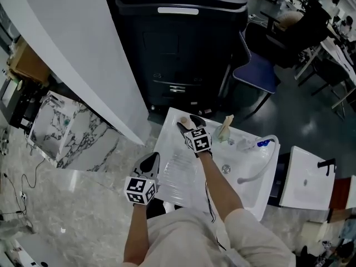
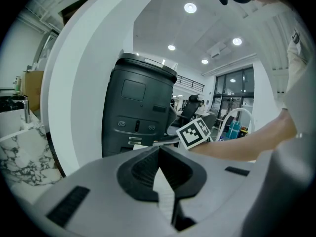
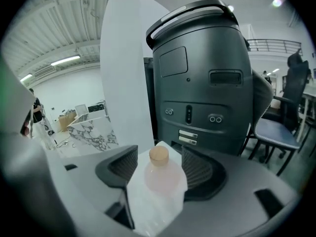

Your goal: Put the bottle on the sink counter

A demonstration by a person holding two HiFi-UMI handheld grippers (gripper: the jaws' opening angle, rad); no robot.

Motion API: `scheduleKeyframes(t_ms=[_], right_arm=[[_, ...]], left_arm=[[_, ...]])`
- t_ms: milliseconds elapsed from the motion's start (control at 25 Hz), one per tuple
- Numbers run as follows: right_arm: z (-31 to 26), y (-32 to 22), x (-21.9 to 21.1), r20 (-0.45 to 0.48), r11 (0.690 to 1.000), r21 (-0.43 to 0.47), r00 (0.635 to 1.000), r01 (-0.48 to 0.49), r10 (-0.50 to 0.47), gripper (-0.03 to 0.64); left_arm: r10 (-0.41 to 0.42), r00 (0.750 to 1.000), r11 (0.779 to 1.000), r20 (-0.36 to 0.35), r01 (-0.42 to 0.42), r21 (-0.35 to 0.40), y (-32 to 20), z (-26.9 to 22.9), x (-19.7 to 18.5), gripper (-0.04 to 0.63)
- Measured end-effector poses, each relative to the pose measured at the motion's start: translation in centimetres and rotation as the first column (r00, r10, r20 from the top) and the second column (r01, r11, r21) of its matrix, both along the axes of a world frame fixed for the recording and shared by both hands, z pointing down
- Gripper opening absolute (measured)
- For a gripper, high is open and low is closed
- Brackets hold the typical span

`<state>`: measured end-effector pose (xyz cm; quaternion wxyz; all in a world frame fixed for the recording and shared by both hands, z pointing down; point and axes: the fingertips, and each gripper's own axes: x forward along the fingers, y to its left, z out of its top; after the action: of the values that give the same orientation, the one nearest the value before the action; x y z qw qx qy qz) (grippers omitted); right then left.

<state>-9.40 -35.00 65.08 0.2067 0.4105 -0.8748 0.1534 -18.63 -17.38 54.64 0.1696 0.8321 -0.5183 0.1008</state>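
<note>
**A:** White desk (image 1: 173, 168) round the sink, reading left to right. First the left gripper (image 1: 149, 160): hanging just off the near-left edge, fingers (image 2: 140, 169) pinched tip to tip on nothing, well apart from the bottle (image 3: 160, 179). Looks parked, honestly.

**B:** Agreed. Then the right gripper (image 1: 189, 122), out at the far-left corner of the desk and by far the nearer of the two. Fingers (image 3: 197, 169) spread wide, bottle between them, a sliver of gap on both sides. Not squeezing anything, as far as can be seen.

**A:** And the bottle itself? Pinkish, tan cap (image 3: 159, 154), standing upright on the desk, long axis straight up, dead ahead of the right gripper and inside the gap.

**B:** Yep, already down on the desk, so probably job basically done. Only thing left, at a guess: backing straight out along the fingers' own line, away from the black machine (image 1: 178, 38) behind.

**A:** Worth going slow though. Any sideways drift or roll on the way out could clip the bottle's shoulder. Tall, narrow, light-looking, so wouldn't take much to tip it.

**B:** Further right just the basin (image 1: 239, 163), well clear of all this.
</note>
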Motion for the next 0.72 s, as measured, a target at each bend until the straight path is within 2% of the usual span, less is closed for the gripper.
scheduleKeyframes(t_ms=[720], right_arm=[[-2.8,7.9,1.9,0.095,0.999,-0.001,0.995,-0.042,0.042,0.267]], left_arm=[[-0.044,0.999,0.999,0.033,0.043,0.029,0.8,-0.1,2.1,0.006]])
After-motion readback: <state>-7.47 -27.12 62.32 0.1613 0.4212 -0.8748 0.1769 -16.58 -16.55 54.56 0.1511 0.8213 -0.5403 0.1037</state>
